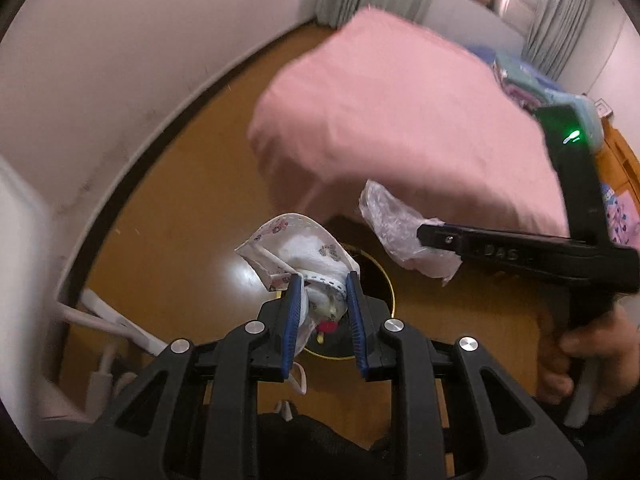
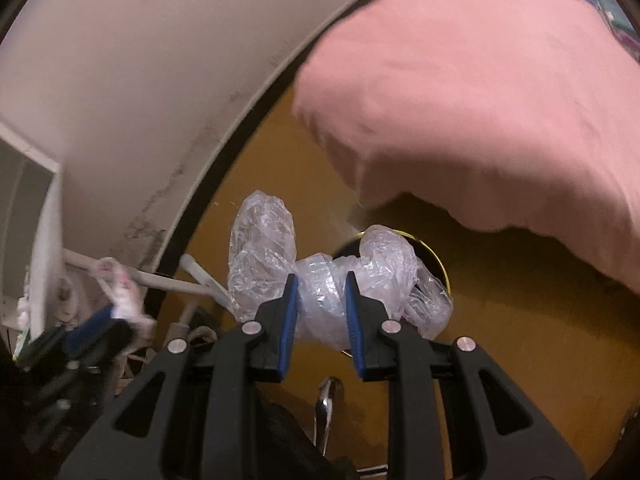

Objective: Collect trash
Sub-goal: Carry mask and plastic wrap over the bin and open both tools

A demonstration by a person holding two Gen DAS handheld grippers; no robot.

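Note:
My left gripper is shut on a crumpled white face mask with a small printed pattern, held above a round dark bin with a gold rim on the wooden floor. My right gripper is shut on a wad of clear crumpled plastic wrap, also above the bin's gold rim. In the left wrist view the right gripper comes in from the right with the plastic wrap. In the right wrist view the left gripper shows blurred at the lower left with the mask.
A pink pillow lies on the floor just behind the bin, also in the right wrist view. A pale wall with a dark skirting curves along the left. White cables and a plug strip lie at the lower left.

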